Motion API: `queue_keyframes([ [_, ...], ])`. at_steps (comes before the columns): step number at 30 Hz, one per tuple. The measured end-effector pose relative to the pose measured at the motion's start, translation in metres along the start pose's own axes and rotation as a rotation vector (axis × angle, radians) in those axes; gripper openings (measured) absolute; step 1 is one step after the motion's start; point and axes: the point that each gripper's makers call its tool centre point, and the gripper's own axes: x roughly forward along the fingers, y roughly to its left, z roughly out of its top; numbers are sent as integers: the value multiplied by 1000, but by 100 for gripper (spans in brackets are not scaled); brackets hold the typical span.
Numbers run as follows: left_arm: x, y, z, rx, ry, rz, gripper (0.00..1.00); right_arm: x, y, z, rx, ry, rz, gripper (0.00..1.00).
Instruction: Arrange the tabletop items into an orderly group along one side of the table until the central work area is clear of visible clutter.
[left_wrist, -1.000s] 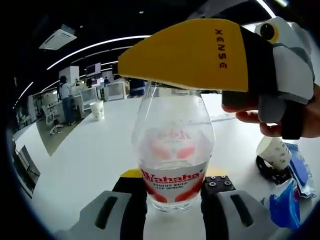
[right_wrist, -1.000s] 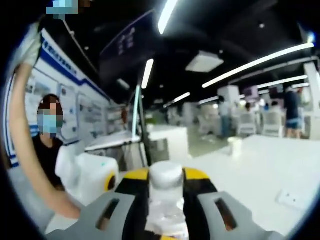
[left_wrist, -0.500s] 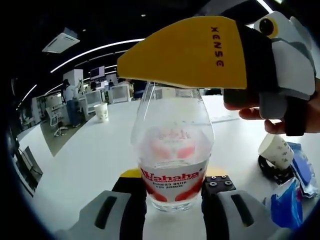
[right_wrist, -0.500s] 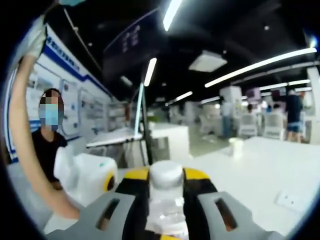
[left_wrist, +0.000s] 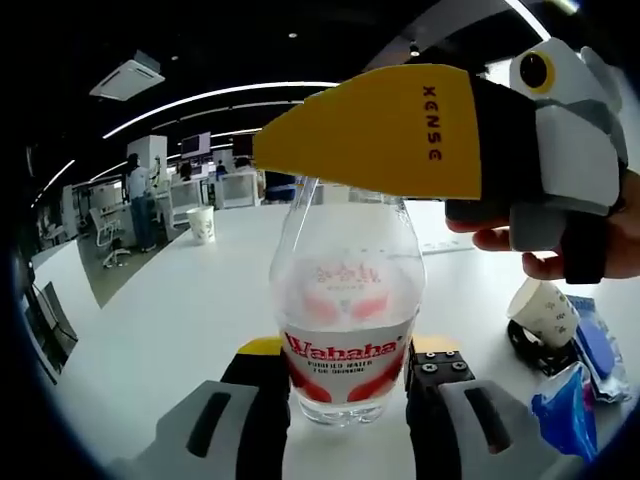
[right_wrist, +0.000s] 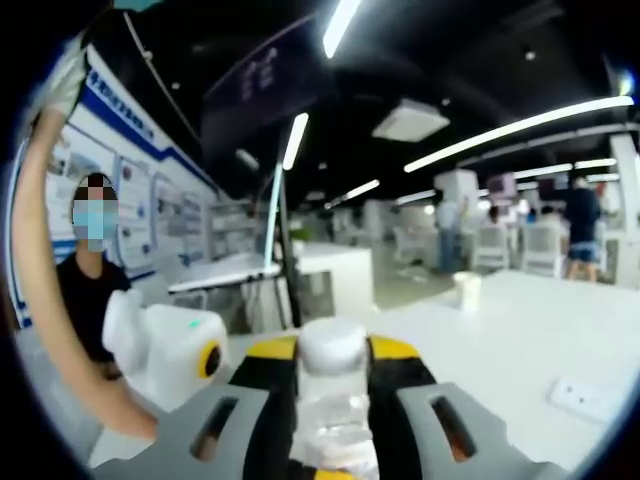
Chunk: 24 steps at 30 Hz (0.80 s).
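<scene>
While upright on the table, bottle between left hand-held gripper jaws.

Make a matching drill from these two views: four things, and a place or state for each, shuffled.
Things:
1. clear plastic Wahaha water bottle
2. white bottle cap
3. tipped white paper cup
4. upright white paper cup

Places or states:
A. standing alone on the far part of the white table
B. lying on its side beside blue packets
C. body gripped between the left gripper jaws
D. clamped between the right gripper jaws

Pairs: 1-C, 2-D, 3-B, 4-A
</scene>
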Motion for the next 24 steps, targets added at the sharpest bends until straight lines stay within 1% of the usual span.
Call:
queue_keyframes([
  [2, -1, -2, 1, -13, -10, -7, 50, 1, 1, -5, 3, 28, -4, 31],
  [4, -3, -1, 5, -22, -21, -6, 52, 0, 0, -15, -4, 73, -25, 44],
  [6, -3, 2, 7, -27, -32, -6, 54, 0, 0, -15, -7, 63, -31, 52],
  [8, -3, -1, 9, -45, -36, -24, 62, -1, 0, -8, -8, 30, -38, 57],
  [10, -4, -3, 10, -50, -44, -33, 72, -1, -3, -1, -3, 3, -55, 66],
  [11, -5, -4, 10, -48, -47, -33, 76, -1, -4, 1, 1, -3, -59, 69],
  [14, -10, -5, 10, -56, -53, -31, 84, -2, -7, 4, 9, -10, -70, 79],
  [15, -11, -7, 10, -74, -56, -38, 89, -2, -7, 4, 16, -11, -74, 85],
  [16, -11, -10, 9, -92, -51, -45, 97, -2, -8, 3, 37, -9, -80, 89],
  [17, -11, -10, 9, -100, -49, -48, 100, -2, -9, 2, 50, -4, -86, 93],
  [19, -15, -12, 4, -96, -24, -59, 100, -3, -9, 1, 56, 4, -93, 98],
  [20, -17, -13, 4, -92, -28, -66, 100, -4, -8, 0, 57, 9, -96, 100],
  [22, -22, -13, 5, -99, -40, -78, 100, -4, -5, -2, 60, 15, -93, 100],
  [24, -28, -11, 7, -97, -50, -77, 100, -5, -1, -3, 65, 22, -88, 100],
])
